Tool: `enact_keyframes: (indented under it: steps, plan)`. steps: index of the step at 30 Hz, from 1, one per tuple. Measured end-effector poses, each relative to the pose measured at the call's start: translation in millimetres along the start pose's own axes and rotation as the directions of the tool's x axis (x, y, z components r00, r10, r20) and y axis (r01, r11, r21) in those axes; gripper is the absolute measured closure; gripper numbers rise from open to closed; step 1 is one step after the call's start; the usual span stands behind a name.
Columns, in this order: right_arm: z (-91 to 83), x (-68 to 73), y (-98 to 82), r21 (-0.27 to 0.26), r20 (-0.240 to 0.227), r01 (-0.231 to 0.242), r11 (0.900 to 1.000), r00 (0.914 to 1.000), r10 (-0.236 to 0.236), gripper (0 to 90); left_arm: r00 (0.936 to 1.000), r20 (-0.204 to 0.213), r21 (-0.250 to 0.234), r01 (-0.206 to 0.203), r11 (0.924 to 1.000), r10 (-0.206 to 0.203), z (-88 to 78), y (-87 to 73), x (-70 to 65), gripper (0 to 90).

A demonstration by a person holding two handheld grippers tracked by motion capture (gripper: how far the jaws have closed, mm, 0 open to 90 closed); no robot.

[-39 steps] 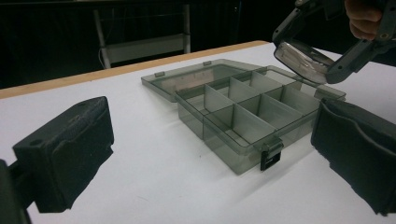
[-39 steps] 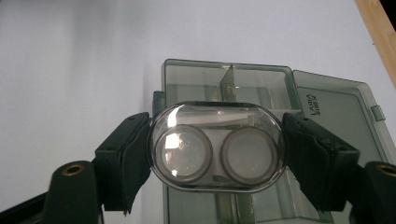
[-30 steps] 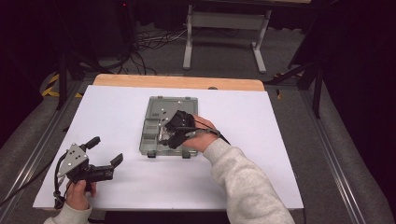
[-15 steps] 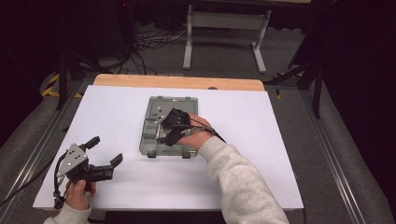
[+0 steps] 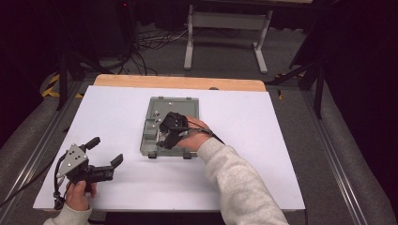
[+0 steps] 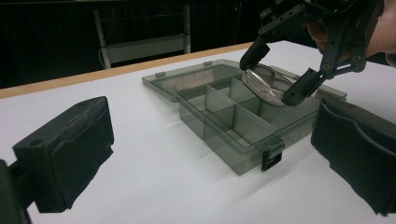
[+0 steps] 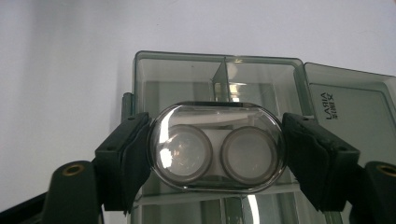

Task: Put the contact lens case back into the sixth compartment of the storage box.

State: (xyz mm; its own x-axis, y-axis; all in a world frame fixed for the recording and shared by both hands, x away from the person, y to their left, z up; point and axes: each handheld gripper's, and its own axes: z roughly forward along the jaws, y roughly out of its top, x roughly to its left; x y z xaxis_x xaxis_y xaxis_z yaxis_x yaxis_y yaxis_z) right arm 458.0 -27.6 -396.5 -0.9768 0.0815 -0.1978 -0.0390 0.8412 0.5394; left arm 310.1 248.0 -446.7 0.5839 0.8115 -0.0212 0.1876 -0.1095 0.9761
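A white-topped counter (image 5: 281, 140) with a pale wooden far edge (image 5: 178, 82) stands on grey carpeted floor (image 5: 225, 61). Beyond it, a light grey metal frame stand (image 5: 225, 21) and tangled black cables (image 5: 150, 42) lie against a dark, unlit backdrop (image 5: 361, 56).

organizer box (image 7: 261, 79) lower part cut off

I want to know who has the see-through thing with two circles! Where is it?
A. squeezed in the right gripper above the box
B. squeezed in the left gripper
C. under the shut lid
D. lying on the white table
A: the right gripper has its jaws on both ends of the clear case, held over the open box.
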Motion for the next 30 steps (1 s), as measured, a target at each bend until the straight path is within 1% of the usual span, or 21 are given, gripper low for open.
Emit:
enact_keyframes:
  steps: [12, 22, 30]
  plan:
    - [6.7, 0.0, -3.0, 0.032, -0.032, 0.001, 1.0, 0.9995, 0.0, 26.8, 1.0, 0.002, -0.003, 0.0, 1.0, 0.0, 0.5, -0.2, -0.1, 0.1]
    - [10.5, -0.1, -4.4, 0.052, -0.041, -0.003, 0.999, 0.9991, 0.006, 26.8, 1.0, 0.001, 0.0, -0.001, 1.0, 0.001, 0.5, 0.0, -0.2, 0.1]
    - [12.7, 0.1, -4.5, 0.059, -0.046, 0.002, 0.998, 0.9989, 0.0, 26.8, 1.0, 0.004, -0.001, -0.001, 1.0, 0.001, 0.7, 0.0, -0.5, 0.0]
